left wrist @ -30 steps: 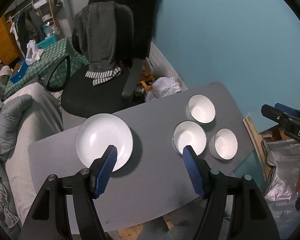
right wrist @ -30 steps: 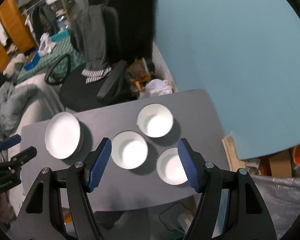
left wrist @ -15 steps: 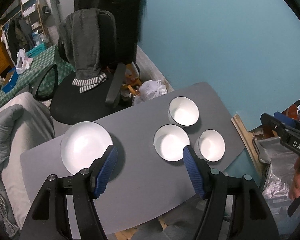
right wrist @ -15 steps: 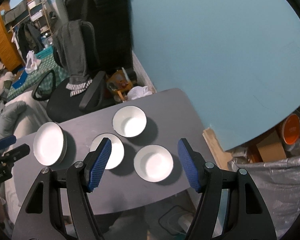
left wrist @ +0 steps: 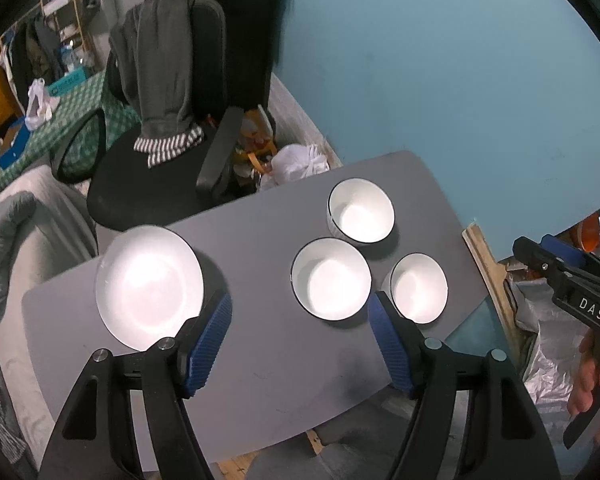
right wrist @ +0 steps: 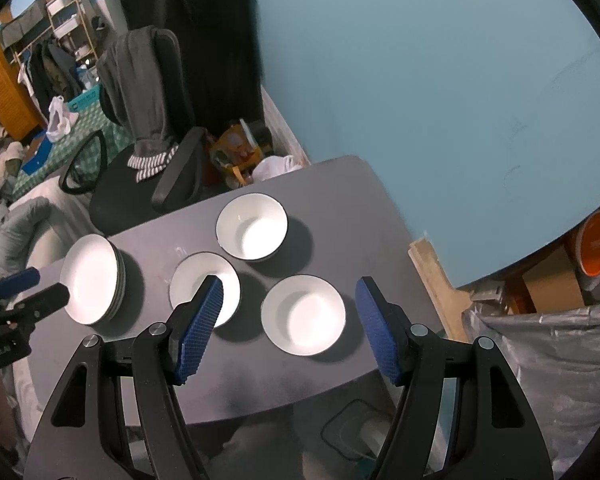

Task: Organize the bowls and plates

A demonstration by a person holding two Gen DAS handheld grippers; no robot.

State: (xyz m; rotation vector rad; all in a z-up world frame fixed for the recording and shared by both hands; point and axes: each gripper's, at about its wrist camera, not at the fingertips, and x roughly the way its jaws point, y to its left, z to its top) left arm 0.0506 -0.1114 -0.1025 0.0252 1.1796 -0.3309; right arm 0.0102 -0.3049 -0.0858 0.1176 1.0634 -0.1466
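A stack of white plates (left wrist: pixel 150 286) (right wrist: pixel 92 278) sits on the left of a grey table (left wrist: pixel 260 364) (right wrist: pixel 340 200). Three white bowls with dark rims stand to the right: a far bowl (left wrist: pixel 361 216) (right wrist: pixel 252 226), a middle bowl (left wrist: pixel 331 283) (right wrist: pixel 204 292) and a near-right bowl (left wrist: pixel 418 288) (right wrist: pixel 303 314). My left gripper (left wrist: pixel 298 340) is open and empty, high above the table's near side. My right gripper (right wrist: pixel 290 316) is open and empty, high above the near-right bowl. Each gripper shows at the edge of the other's view.
A black office chair (left wrist: pixel 164 148) with grey clothes draped on it stands behind the table. A teal wall (left wrist: pixel 440 80) runs along the right. Bags and clutter (left wrist: pixel 296 164) lie on the floor behind the table. Silver bags and cardboard boxes (right wrist: pixel 548 292) stand at the right.
Both grippers have shifted over the table and stayed open. In the right wrist view the near-right bowl has come to lie between the fingers. Plates and bowls have not moved.
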